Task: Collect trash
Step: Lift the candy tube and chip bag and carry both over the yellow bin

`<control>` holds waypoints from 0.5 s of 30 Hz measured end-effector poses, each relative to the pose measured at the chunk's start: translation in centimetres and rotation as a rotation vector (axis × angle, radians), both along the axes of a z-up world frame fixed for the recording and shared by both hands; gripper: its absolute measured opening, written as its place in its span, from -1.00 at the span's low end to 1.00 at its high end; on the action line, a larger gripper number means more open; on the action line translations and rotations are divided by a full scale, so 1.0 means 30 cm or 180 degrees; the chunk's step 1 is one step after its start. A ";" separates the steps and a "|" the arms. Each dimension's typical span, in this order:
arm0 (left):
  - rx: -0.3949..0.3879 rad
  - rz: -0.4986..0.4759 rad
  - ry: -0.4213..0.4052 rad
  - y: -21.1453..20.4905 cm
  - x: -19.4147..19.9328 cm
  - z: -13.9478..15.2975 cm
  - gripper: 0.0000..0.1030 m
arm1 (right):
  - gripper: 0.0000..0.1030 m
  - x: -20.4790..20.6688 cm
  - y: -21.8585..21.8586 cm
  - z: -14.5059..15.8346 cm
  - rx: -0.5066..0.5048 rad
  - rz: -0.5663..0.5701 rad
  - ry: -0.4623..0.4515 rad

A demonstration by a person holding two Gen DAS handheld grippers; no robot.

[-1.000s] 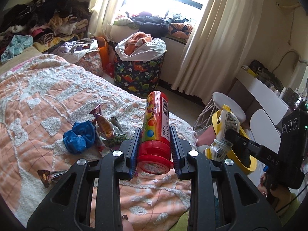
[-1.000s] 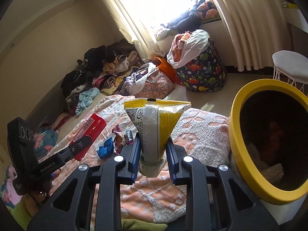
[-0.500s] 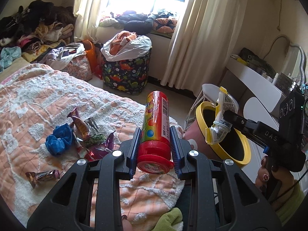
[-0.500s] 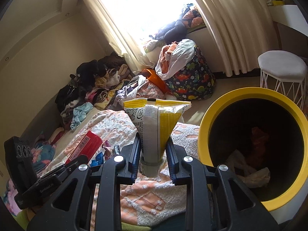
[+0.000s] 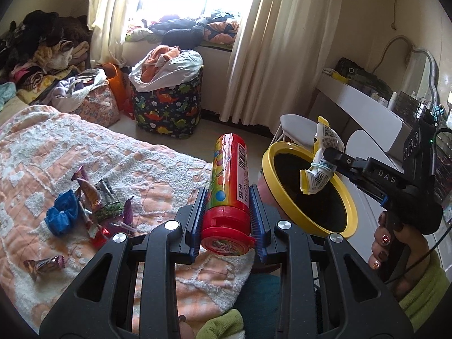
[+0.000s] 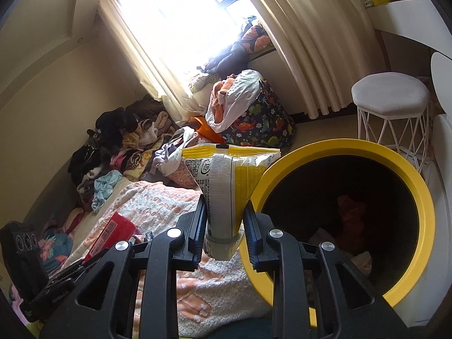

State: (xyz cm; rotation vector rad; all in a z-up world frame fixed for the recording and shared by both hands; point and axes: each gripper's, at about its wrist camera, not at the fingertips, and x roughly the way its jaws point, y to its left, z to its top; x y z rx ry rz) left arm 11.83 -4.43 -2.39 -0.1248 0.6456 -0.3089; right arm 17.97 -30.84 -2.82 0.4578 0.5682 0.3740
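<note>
My left gripper is shut on a red candy tube with a red cap, held over the corner of the bed. A yellow and white snack bag is pinched in my right gripper; in the left wrist view that bag hangs over the mouth of the yellow-rimmed bin. In the right wrist view the bin sits just right of the bag, with scraps of rubbish in its dark inside. Several candy wrappers and a crumpled blue piece lie on the bedspread.
The bed's orange and white cover fills the left. A dinosaur-print laundry basket stands by the curtains. A white stool and a white desk stand right of the bin. Clothes are piled at the back left.
Both grippers have swung to the right, away from the bed. The snack bag now hangs over the bin's mouth, and the bin fills more of the right wrist view. Both grips are unchanged.
</note>
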 end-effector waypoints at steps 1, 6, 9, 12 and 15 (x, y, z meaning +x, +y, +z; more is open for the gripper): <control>0.0008 -0.0021 -0.0003 -0.012 0.001 0.001 -0.56 | -0.54 0.000 -0.010 -0.002 0.0009 -0.0020 0.0005; 0.0027 -0.0130 -0.0008 -0.063 0.009 0.000 -0.56 | -0.54 0.002 -0.049 -0.008 0.0032 -0.0115 0.0023; 0.0040 -0.0196 -0.0014 -0.092 0.016 0.001 -0.56 | -0.54 0.007 -0.070 -0.013 0.0034 -0.0172 0.0030; 0.0050 -0.0258 -0.0020 -0.117 0.024 -0.002 -0.56 | -0.54 0.010 -0.091 -0.019 0.0031 -0.0236 0.0035; 0.0057 -0.0318 -0.0020 -0.144 0.032 -0.002 -0.56 | -0.54 0.013 -0.107 -0.024 0.0037 -0.0305 0.0043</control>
